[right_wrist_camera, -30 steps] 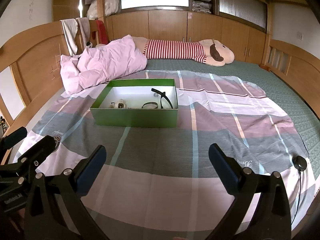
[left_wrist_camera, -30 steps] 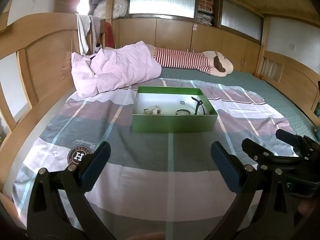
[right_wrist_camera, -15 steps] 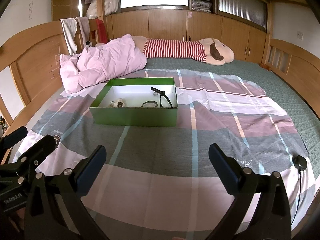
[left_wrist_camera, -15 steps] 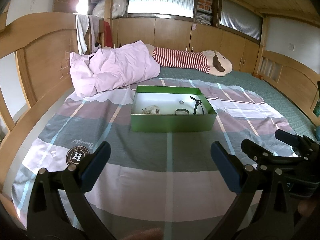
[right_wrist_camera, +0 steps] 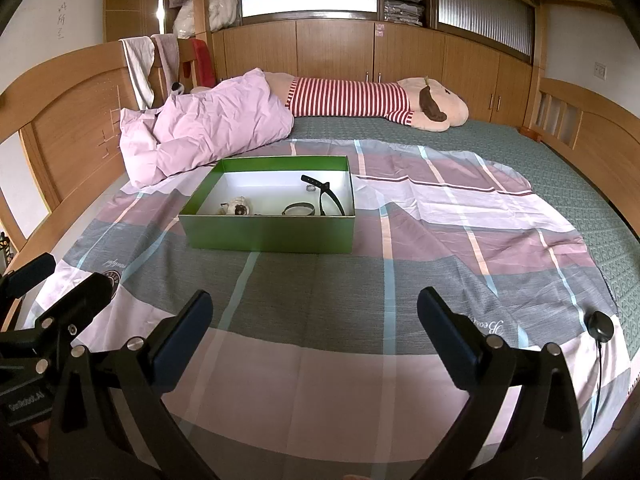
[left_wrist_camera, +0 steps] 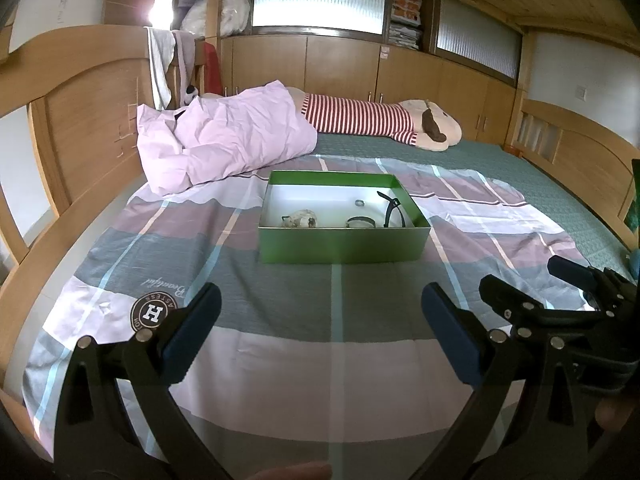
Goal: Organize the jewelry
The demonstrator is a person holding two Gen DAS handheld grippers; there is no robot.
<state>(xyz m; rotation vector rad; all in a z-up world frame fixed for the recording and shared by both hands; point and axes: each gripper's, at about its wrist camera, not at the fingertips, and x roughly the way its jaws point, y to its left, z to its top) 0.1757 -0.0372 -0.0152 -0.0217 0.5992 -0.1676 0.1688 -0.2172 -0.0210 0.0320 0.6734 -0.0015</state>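
Holding both grippers wide apart and empty, I am keeping my left gripper [left_wrist_camera: 320,316] and right gripper [right_wrist_camera: 314,314] low over the checked bedsheet [left_wrist_camera: 332,344], barely shifting from a second ago; the green box [left_wrist_camera: 343,245] is sitting slightly nearer in the left view. Inside it are lying a ring [left_wrist_camera: 360,202], a bangle [left_wrist_camera: 361,222], a black strap [right_wrist_camera: 329,196] and a pale trinket [left_wrist_camera: 300,218]. The sheet's round "H" logo [left_wrist_camera: 153,312] is reading "Beautiful" beside it.
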